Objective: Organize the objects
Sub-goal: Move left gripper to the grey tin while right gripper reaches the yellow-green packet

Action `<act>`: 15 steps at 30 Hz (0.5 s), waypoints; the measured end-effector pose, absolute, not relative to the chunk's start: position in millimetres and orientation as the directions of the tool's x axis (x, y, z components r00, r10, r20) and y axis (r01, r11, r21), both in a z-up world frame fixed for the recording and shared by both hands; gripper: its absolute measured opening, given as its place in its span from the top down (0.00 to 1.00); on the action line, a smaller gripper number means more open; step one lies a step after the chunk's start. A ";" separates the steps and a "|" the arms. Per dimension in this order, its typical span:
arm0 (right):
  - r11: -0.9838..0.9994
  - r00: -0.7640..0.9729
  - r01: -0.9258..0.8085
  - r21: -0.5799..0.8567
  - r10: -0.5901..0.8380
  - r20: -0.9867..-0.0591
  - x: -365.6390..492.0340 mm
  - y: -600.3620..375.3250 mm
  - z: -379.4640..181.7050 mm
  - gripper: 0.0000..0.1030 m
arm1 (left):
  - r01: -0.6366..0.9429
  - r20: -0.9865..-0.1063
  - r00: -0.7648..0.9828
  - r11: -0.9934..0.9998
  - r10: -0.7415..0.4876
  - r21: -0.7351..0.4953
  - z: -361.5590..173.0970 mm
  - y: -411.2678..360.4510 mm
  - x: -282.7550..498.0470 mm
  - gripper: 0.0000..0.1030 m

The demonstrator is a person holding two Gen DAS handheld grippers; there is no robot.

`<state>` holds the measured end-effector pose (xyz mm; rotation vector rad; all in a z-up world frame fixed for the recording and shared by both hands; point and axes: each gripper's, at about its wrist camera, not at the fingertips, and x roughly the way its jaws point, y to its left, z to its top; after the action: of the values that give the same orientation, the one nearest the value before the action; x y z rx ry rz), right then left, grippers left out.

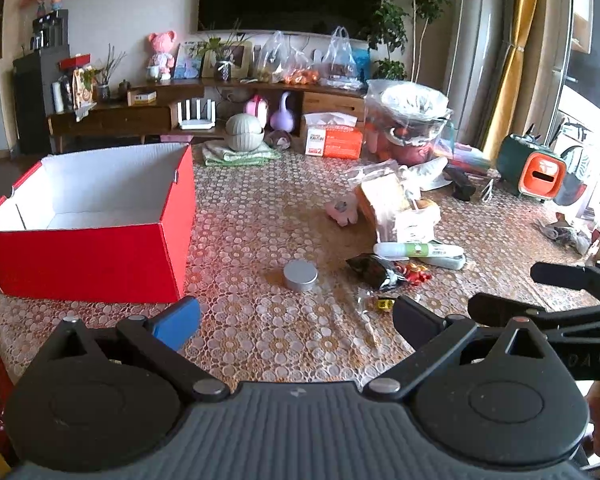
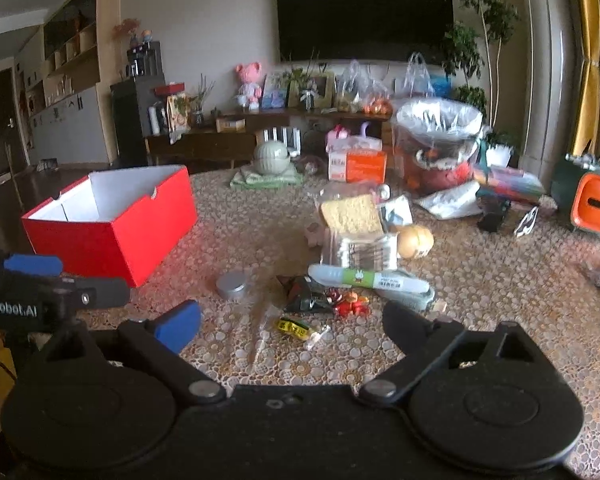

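The red box stands open and empty at the left of the table, its white inside showing, and the loose things lie to its right on the patterned lace cloth: a small round silver tin sits alone near the box's front corner, and beyond it a dark crumpled snack packet lies touching a cluster of small red sweets. Just behind those a white tube with a green label lies on its side, and behind that a clear bag of sliced bread rests beside a round yellowish bun. Closer in, a small yellow wrapped piece and a clear plastic wrapper lie flat on the cloth in front of the packet. The left gripper hangs above the near edge of the table with its jaws spread wide and nothing between them, the silver tin straight ahead. The right gripper is likewise spread wide and empty, hovering low over the yellow piece and the wrapper. At the far side of the table stand an orange tissue box, a large clear bag of goods and a green and orange container
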<state>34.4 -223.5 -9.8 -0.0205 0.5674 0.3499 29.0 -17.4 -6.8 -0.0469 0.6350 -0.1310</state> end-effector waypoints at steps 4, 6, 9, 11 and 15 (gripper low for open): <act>0.937 0.764 -0.344 0.065 0.319 -0.561 52.1 -224.1 -19.1 0.13 | 0.100 -0.607 0.786 0.993 -0.118 -0.063 -13.9 -20.0 52.1 0.00; 0.935 0.753 -0.350 0.062 0.320 -0.574 60.1 -224.0 -24.5 0.13 | 0.105 -0.614 0.781 0.993 -0.112 -0.048 -18.6 -25.1 66.1 0.00; 0.932 0.734 -0.358 0.054 0.317 -0.600 71.6 -222.4 -34.1 0.18 | 0.118 -0.610 0.787 0.993 -0.099 -0.009 -26.3 -33.2 83.5 0.00; 0.928 0.723 -0.371 0.041 0.317 -0.614 78.8 -219.5 -40.7 0.19 | 0.128 -0.621 0.779 0.992 -0.089 0.018 -33.4 -39.5 97.3 0.00; 0.920 0.701 -0.391 0.023 0.313 -0.640 94.5 -215.3 -54.8 0.22 | 0.146 -0.641 0.762 0.989 -0.089 0.036 -47.8 -48.4 121.9 0.00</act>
<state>94.5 -215.3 -54.8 -0.1181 0.6899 0.3929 121.9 -48.4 -47.8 0.0860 0.6930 -0.1284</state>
